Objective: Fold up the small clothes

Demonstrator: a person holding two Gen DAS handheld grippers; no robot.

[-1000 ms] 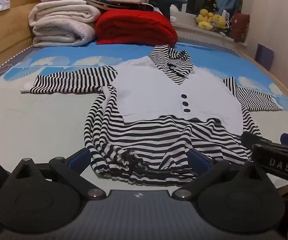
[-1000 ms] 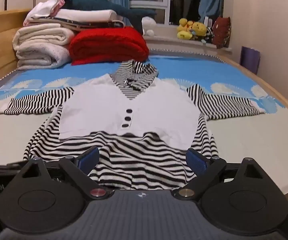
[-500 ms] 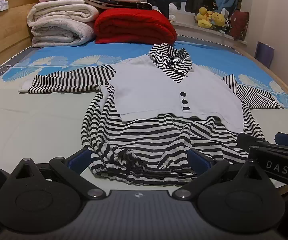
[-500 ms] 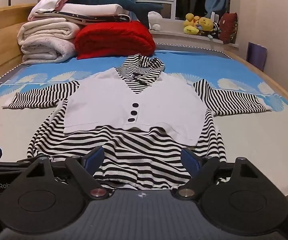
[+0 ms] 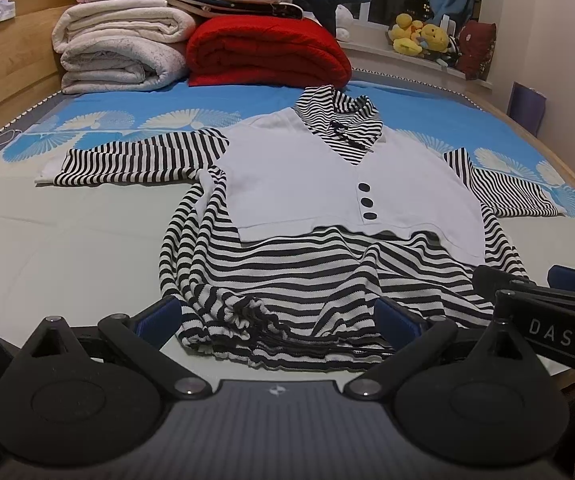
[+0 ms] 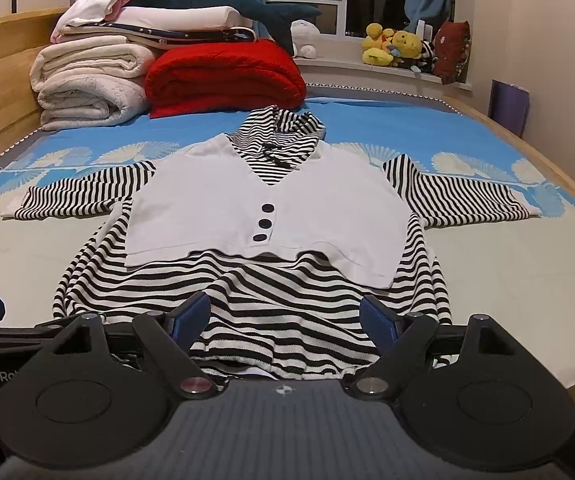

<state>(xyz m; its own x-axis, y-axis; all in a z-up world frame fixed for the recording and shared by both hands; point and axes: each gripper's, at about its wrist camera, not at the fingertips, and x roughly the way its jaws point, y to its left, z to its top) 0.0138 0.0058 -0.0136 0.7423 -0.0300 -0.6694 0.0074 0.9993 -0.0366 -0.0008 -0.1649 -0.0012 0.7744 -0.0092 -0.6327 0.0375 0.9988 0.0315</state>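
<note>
Left wrist view: left gripper (image 5: 277, 316) wide apart, holding nothing, just above bunched near hem of dress (image 5: 327, 216). Dress lies flat mid-bed (image 5: 67, 248), sleeves out left and right (white vest panel, three dark buttons). Right gripper (image 5: 535, 280) enters at right near hem. Red blanket (image 5: 267, 54) far.

Right wrist view: right gripper (image 6: 285, 316) wide apart, empty, over dress (image 6: 271, 220) hem. Plush toys (image 6: 393, 48) on far sill.

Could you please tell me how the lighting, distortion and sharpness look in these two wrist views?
Left wrist view: warm indoor light, night outside the window, strong fisheye bending of the bed edge and dark corners; the striped garment is sharp, with no glare. Right wrist view: same light and curvature; the garment's buttons are crisp, soft shadow lies under the open right gripper, and the plush toys look slightly soft.
</note>
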